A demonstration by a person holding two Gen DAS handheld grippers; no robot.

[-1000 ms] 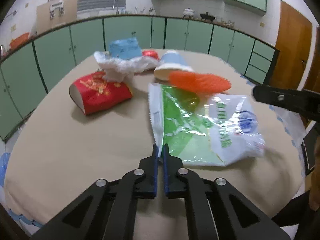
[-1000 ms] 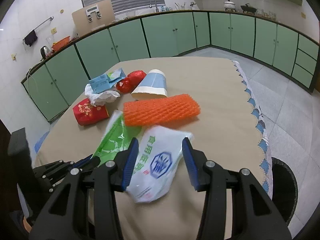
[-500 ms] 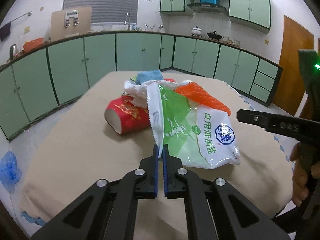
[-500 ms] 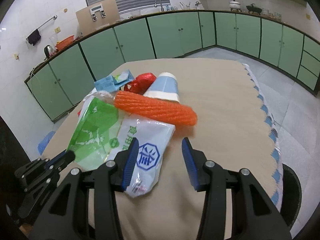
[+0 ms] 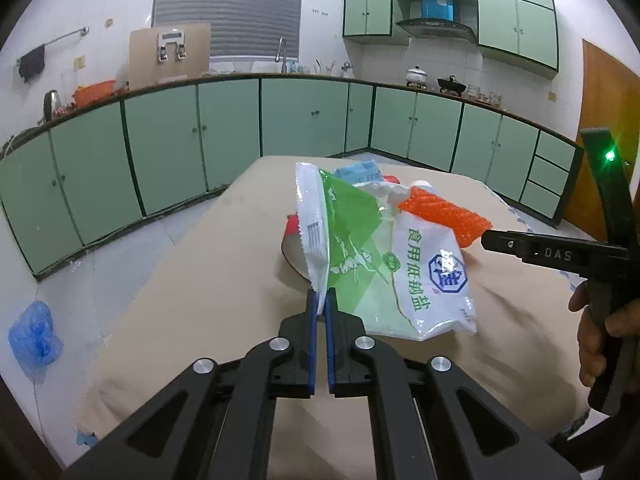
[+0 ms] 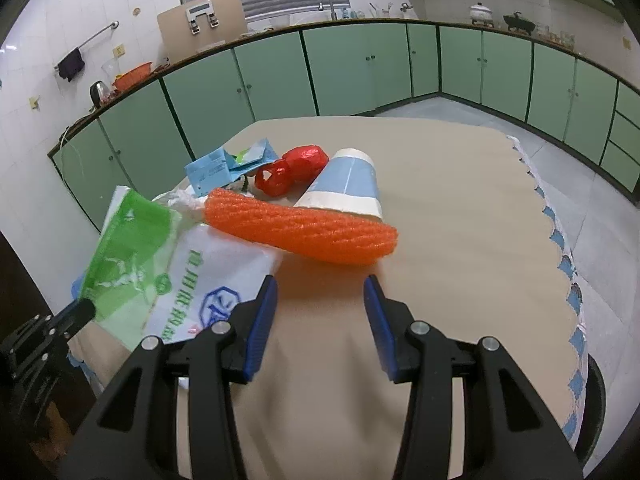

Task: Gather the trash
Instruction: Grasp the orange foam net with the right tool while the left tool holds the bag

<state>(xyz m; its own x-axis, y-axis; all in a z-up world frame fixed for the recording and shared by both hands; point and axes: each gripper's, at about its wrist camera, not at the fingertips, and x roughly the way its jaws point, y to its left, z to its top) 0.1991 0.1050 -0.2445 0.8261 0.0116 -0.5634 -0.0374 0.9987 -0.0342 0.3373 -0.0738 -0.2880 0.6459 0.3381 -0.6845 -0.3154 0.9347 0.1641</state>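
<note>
Cup (image 6: 347, 184) behind foam net (image 6: 304, 230)

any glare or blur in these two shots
Left wrist view: a white glare spot on the salt bag, table smeared by motion at right, cabinets bent by the fisheye. Right wrist view: sharper, soft shadow under the orange net.

Bare table (image 6: 460, 208) right of the orange foam net (image 6: 304, 232).

Beige table (image 6: 460, 208): paper cup (image 6: 348, 184)
</note>
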